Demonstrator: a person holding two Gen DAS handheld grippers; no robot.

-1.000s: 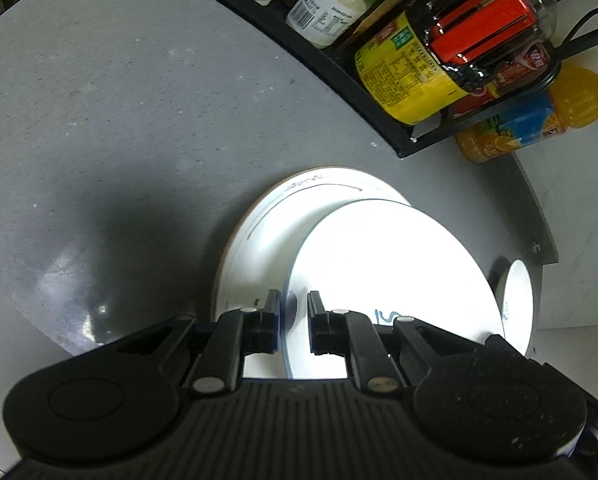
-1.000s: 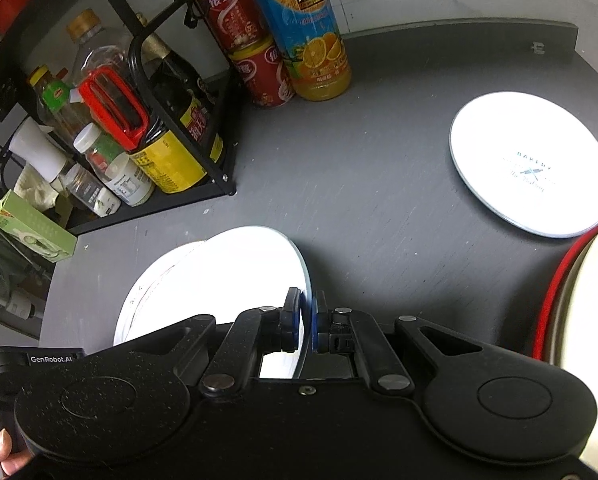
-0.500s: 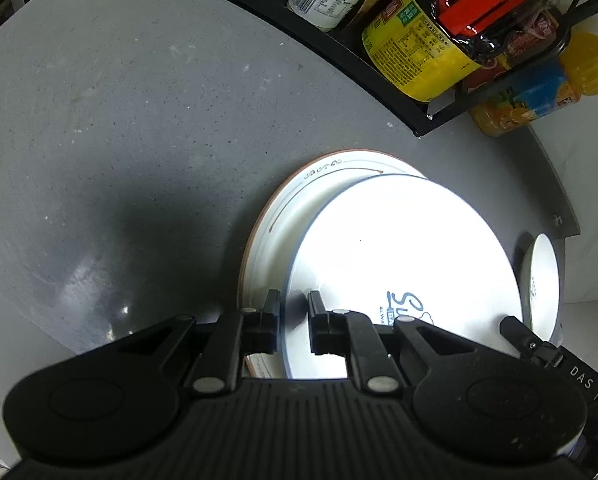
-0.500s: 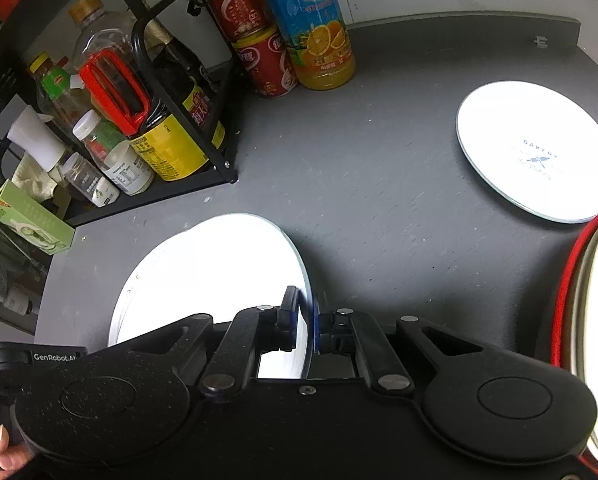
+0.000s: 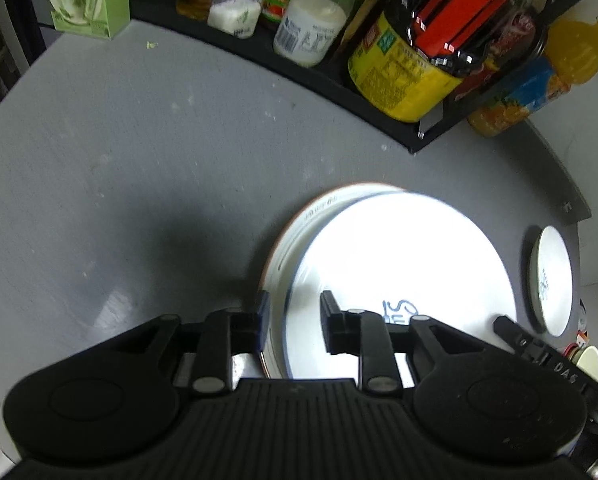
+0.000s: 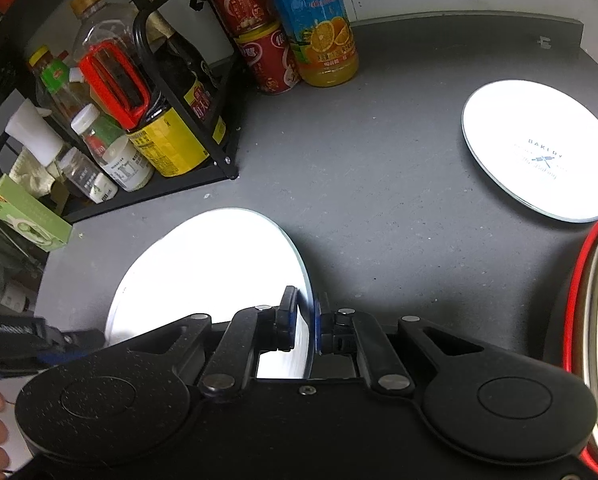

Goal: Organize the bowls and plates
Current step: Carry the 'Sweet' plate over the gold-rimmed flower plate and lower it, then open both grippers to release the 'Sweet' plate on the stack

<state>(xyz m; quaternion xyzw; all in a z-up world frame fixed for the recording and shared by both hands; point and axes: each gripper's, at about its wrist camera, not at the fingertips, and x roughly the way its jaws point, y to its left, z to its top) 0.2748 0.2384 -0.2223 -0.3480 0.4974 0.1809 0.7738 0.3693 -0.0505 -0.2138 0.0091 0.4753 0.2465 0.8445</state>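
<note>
Glare-washed, the white plate (image 6: 203,276) stays pinched by the right hand-held gripper (image 6: 307,322); the left hand-held gripper (image 5: 293,320), just opened, holds nothing.

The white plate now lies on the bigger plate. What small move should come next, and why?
Probably the right gripper should open. Its pads pinch the rim of the white plate, which rests on the larger plate. The left gripper has just been opening, and its pads stand clear of that rim. So only the right grip keeps the plate from being left there.
</note>
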